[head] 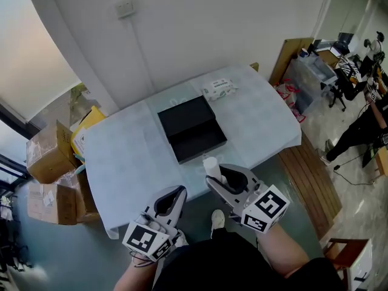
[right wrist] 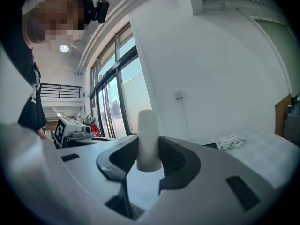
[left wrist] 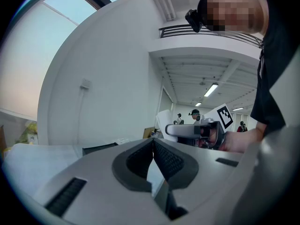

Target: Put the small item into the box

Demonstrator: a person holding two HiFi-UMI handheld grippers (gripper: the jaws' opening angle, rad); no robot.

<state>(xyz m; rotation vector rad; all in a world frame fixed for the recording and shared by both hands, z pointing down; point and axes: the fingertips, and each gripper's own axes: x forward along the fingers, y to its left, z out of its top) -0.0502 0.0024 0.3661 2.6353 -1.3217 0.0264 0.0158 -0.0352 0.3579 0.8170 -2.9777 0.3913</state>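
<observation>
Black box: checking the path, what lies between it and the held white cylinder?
Head view: only bare pale tablecloth between black open box and white cylinder.

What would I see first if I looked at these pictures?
The black box lies open in the middle of the white table. Just in front of it, the right gripper pinches a white tube that stands up between its jaws. The left gripper beside it is shut and empty.
</observation>
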